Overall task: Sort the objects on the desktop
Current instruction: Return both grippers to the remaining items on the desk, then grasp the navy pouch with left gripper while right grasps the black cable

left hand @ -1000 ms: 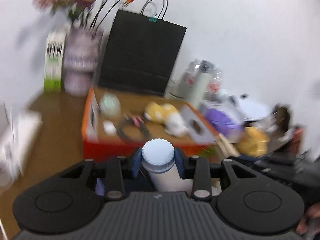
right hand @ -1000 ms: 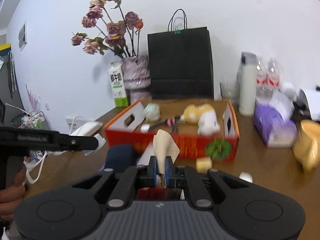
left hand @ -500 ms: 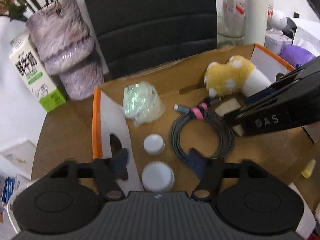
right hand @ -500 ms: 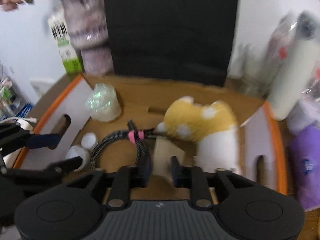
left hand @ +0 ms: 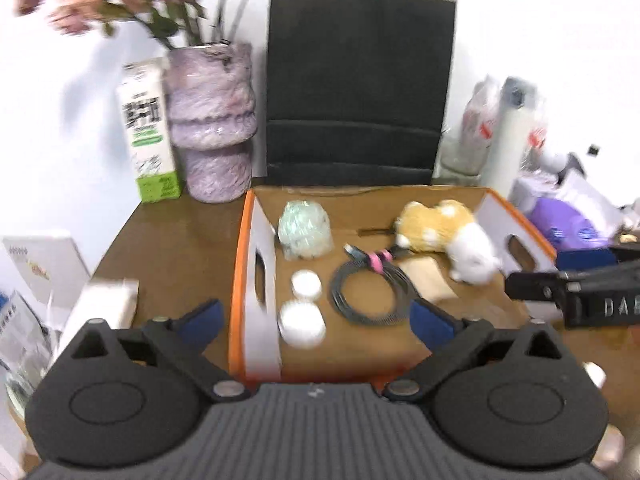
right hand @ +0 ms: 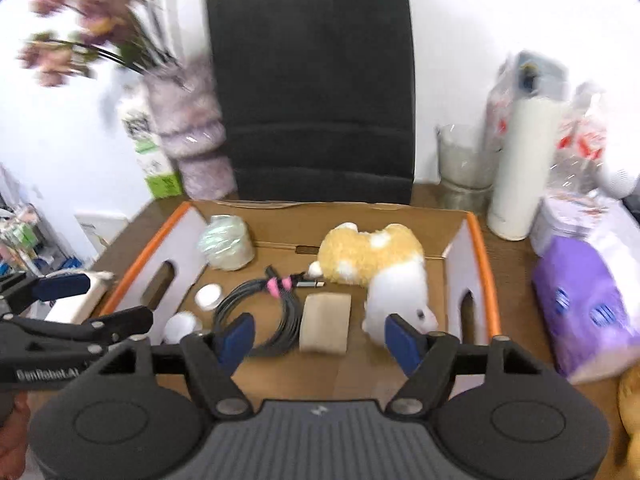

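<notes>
Jaws of the left gripper and right gripper have just been opening and now stand wide apart, empty. Ahead of the left jaws a white bottle lies in the orange box; ahead of the right lies a beige pouch beside the coiled cable. Risk: crowded contents may snag on withdrawing jaws, and the grippers, close together, may collide.

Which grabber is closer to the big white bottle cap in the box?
Left. The left gripper hangs right over the white cap, jaws wide open. The right gripper is over by the tan pad and the plush toy.
</notes>
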`<state>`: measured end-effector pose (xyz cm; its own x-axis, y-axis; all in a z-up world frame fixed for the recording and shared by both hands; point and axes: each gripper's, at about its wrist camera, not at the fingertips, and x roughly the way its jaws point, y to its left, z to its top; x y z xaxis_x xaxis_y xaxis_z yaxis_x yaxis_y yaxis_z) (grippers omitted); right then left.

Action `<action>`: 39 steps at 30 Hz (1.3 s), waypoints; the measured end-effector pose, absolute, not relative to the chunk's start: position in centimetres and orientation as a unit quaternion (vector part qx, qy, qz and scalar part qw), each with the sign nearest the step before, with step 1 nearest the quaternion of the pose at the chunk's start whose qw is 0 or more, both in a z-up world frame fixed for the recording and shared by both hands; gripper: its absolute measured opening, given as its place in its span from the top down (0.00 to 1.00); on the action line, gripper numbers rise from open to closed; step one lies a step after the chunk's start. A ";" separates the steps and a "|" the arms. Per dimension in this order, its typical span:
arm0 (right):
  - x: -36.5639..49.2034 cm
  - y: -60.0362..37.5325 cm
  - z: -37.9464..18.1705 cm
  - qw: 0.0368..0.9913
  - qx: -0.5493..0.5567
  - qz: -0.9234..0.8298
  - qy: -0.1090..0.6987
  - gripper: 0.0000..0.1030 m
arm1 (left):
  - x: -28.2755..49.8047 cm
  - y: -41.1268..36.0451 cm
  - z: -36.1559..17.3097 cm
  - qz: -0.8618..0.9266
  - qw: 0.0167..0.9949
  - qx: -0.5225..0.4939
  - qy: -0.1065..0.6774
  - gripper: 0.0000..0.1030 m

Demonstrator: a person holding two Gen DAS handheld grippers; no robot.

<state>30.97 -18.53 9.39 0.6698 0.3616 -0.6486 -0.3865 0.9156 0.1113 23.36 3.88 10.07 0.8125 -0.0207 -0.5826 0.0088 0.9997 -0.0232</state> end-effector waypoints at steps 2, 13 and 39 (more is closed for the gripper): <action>26.6 -19.6 8.8 0.926 -0.038 0.194 0.322 0.22 | 19.4 3.3 9.2 -0.014 0.956 -0.029 0.293 0.00; 8.3 -24.4 3.2 0.942 0.014 0.172 0.288 0.21 | 4.5 1.0 2.6 -0.032 0.958 -0.033 0.284 0.00; 4.5 -21.3 0.8 0.946 -0.059 0.193 0.255 0.36 | 7.8 0.3 3.5 -0.034 0.959 0.006 0.282 0.00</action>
